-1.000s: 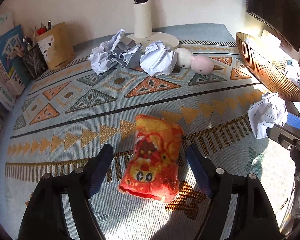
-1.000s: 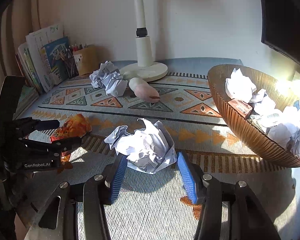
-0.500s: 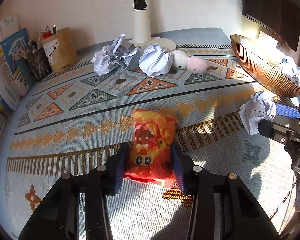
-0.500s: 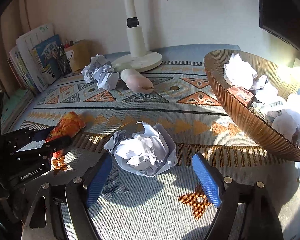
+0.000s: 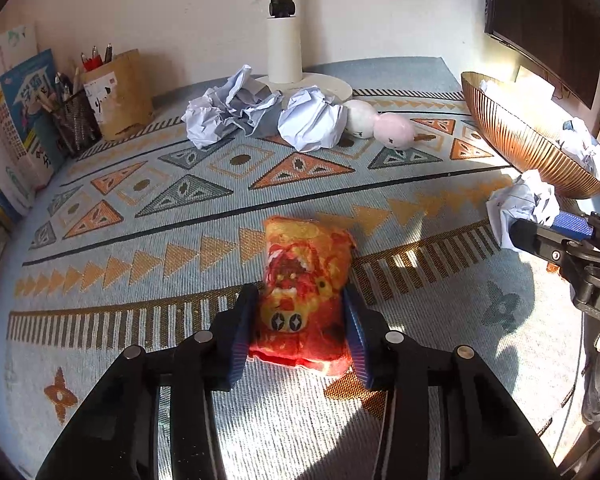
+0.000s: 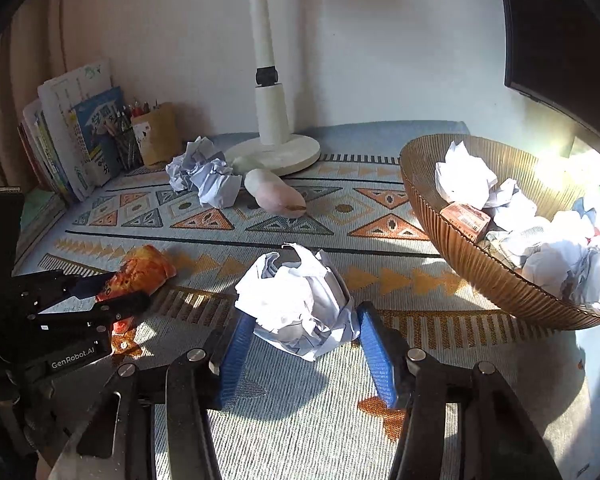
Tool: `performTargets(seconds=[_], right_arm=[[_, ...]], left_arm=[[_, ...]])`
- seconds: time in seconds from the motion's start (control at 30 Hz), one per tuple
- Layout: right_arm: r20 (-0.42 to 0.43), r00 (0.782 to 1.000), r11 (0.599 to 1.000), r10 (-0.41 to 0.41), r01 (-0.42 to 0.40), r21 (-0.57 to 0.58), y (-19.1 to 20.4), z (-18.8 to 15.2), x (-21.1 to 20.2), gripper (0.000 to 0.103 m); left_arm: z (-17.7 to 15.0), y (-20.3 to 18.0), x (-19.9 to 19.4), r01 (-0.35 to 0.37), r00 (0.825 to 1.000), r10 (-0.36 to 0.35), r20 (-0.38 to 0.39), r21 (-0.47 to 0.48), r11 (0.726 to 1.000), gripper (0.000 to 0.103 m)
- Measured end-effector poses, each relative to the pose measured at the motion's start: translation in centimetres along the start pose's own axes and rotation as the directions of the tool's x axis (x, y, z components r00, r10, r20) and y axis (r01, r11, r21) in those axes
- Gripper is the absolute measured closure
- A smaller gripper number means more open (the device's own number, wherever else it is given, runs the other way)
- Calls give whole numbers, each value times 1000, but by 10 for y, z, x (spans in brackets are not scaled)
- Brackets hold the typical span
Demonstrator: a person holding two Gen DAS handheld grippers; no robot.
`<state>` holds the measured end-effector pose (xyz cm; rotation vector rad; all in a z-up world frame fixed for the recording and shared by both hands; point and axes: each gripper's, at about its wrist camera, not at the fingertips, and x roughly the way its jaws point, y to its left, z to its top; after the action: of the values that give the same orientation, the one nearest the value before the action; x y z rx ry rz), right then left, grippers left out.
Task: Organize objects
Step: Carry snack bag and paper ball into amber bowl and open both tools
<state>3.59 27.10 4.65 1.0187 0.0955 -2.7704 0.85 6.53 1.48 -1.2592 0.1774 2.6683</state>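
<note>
The patterned rug point(image 5: 148, 184) covers the whole work surface, and the ribbed copper bowl point(image 6: 476, 272) sits ahead and to the right of the right fingers, already half full of crumpled paper and a small box. The step in hand looks like a double pick-up: each tool has a piece of clutter between its fingers, and the bowl seems the likely place for both.

The right gripper point(image 6: 300, 332) is closing on a crumpled paper ball point(image 6: 296, 300); the blue pads sit against its lower sides, squeezing it in. The ball is loose, white and springy, so it will probably give under the pads and needs a firm hold.

The left gripper point(image 5: 300, 316) stands narrow, clamped on a red and orange snack bag point(image 5: 302, 280), whose near half lies between the fingers while its far end sticks out beyond the tips on the rug. The bag looks puffy and wrinkled, slightly pinched at the pads.

Next, each load needs lifting clear of the rug and carrying rightward over the bowl's rim before letting go.
</note>
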Motion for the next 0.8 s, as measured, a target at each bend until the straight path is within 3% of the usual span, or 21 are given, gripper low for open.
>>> performTargets(seconds=[0.07,0.17,0.3,0.43,0.5,0.57,0.63,0.7,0.8], right_arm=[[17,1000,1000,-23,23,12,-16,3,-19,51],[110,991,994,-79,70,85,-53,25,-60,50],[206,968,962,-143,87,258,-111,64,-101,50],[161,964,926,-213,147,348,-147,88,-90,49],[133,972,913,-196,131,386,-160,92,-77,49],[128,976,900,-174,105,423,-174,96,-64,33],[115,984,897,-136,72,437,-186,99,-52,25],[95,985,890,-144,87,447,-193,98,-48,25],[114,985,890,-132,67,451,-192,90,-60,25]], left_arm=[[1,0,0,10,1000,-10,-9,12,1000,64],[9,0,-6,92,995,-91,-43,13,996,67],[53,-28,-45,209,975,-210,67,15,978,67],[109,-98,-76,293,933,-319,166,164,942,67],[131,-131,-71,305,922,-343,180,209,929,67],[147,-157,-56,292,924,-338,179,240,926,67],[156,-176,-37,277,929,-327,172,259,925,64],[161,-186,-18,329,920,-369,130,257,909,44],[161,-185,-7,313,928,-349,133,234,921,44]])
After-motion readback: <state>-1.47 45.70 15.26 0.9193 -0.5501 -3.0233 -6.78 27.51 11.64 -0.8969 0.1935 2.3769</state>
